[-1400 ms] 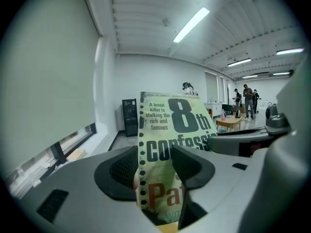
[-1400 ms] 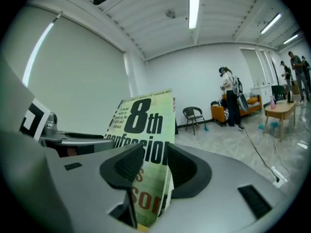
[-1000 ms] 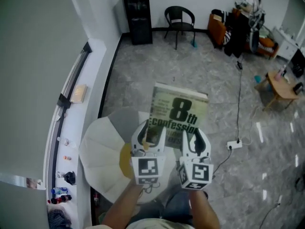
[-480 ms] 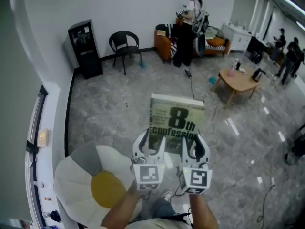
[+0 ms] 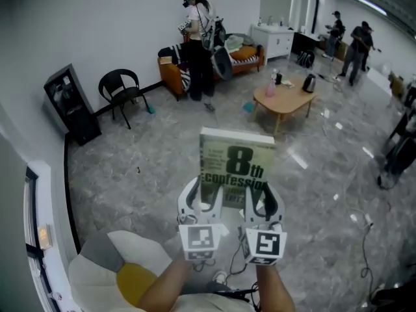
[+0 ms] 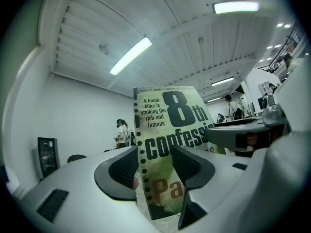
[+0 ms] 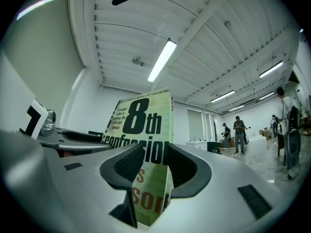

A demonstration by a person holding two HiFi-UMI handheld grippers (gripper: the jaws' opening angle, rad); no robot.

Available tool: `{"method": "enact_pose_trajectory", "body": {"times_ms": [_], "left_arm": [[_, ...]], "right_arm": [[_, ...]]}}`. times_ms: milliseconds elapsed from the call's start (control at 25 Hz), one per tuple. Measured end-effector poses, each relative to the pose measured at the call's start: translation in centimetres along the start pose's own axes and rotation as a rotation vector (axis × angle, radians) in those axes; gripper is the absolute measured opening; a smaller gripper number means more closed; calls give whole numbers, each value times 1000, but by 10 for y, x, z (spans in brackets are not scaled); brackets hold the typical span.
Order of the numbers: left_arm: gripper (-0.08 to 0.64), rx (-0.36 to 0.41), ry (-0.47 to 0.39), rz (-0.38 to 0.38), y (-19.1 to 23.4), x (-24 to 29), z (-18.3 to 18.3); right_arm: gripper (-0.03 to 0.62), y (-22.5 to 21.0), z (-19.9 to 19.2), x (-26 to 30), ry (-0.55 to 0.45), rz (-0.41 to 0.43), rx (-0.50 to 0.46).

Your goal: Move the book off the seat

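Holding the book (image 5: 235, 171) up in the air with both grippers here, cover facing the head camera, pretty much dead centre of that view. You can read the big "8th confession" on it.

Left gripper (image 5: 205, 192) is clamped on the bottom edge at the book's 7 o'clock corner, and the right gripper (image 5: 263, 194) is clamped on the 5 o'clock corner. In the left gripper view the jaws pinch the cover from both sides, with the book (image 6: 167, 125) standing up between them. Same deal in the right gripper view: jaws closed on the book (image 7: 143, 125), which rises straight up toward the ceiling lights.

So the book is well clear of the seat (image 5: 97, 275), that white, grey and yellow cushion thing down at 7 o'clock in the head view, beside the person's arms.

Background stuff: black chair (image 5: 121, 90) at 10 o'clock against the wall, low wooden table (image 5: 286, 99) at 1 o'clock, and a person (image 5: 198, 44) standing near 12 o'clock on the grey marble floor (image 5: 130, 168).
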State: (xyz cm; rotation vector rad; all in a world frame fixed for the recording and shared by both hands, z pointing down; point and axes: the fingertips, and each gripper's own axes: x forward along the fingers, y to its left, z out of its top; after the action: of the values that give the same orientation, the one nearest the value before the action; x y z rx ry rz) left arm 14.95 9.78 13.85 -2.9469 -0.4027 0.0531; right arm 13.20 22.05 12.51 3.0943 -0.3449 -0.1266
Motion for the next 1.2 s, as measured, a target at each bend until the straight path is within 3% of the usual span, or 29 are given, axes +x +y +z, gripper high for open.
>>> {"method": "enact_pose_trajectory", "body": {"times_ms": [240, 720, 880, 1200], "left_arm": [[227, -11, 2, -65, -17, 46, 6], [227, -30, -30, -124, 48, 171, -3], [227, -69, -43, -159, 65, 205, -5], [227, -78, -44, -222, 49, 271, -8]], "right_arm": [[164, -33, 0, 24, -8, -50, -12], [164, -31, 2, 159, -4, -137, -43], [164, -29, 1, 193, -7, -170, -62], [164, -70, -9, 238, -2, -223, -70]]}}
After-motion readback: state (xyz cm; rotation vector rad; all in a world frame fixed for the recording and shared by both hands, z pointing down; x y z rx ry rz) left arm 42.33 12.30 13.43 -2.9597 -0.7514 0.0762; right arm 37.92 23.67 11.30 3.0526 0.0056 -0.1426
